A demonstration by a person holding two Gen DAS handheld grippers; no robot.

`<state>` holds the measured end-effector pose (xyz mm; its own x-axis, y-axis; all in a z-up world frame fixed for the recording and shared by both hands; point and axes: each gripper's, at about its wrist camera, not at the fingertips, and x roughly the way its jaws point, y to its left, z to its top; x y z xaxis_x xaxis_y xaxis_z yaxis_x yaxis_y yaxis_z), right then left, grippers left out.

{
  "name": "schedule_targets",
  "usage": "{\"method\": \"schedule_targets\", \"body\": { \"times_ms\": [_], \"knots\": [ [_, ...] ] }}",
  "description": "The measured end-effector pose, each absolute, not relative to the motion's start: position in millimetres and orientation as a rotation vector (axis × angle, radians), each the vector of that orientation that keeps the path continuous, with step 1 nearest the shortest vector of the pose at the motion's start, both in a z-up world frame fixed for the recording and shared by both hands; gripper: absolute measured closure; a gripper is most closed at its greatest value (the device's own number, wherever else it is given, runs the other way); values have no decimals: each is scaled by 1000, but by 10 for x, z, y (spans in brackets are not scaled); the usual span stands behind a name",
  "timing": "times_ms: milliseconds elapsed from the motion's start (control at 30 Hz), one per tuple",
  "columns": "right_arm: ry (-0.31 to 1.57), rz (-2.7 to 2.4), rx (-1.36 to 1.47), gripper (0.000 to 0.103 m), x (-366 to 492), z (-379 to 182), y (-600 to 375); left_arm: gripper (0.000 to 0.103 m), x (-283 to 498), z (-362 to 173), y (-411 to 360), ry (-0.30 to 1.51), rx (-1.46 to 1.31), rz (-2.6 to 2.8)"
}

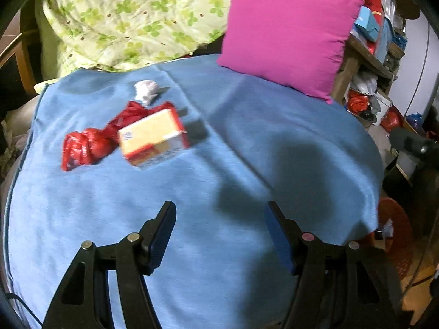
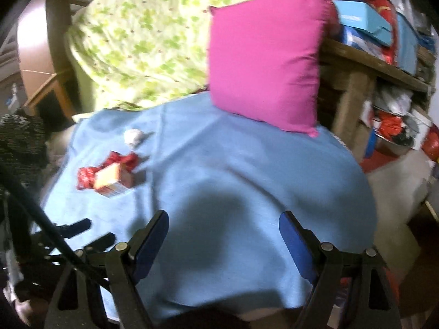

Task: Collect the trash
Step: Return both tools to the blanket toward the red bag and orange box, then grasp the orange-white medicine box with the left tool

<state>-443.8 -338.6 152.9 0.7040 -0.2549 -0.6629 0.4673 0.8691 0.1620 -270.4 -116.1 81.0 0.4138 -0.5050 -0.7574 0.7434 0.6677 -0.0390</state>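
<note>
Trash — carton (image 1: 153, 137), red wrapper (image 1: 85, 145), tissue wad (image 1: 146, 91) — lies ahead-left of both released, empty claws (image 1: 221, 216) (image 2: 223, 224).

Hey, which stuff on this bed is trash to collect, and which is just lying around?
Trash to collect:
crumpled white paper
red wrapper
small carton

Just lying around:
pink pillow
blue blanket
green floral quilt

Left hand-held gripper (image 1: 221, 213) and right hand-held gripper (image 2: 223, 223), both spread wide, empty.
</note>
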Motion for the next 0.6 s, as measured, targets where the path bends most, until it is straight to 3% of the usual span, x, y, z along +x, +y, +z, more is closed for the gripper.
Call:
{"method": "schedule_targets", "body": {
  "times_ms": [300, 600],
  "knots": [
    [664, -239, 367, 18, -3879, 1450, -2880, 35, -1955, 948, -914, 763, 401, -797],
    [721, -196, 427, 18, -3704, 1084, -2790, 34, -1416, 901, -1258, 764, 646, -939]
  ]
}}
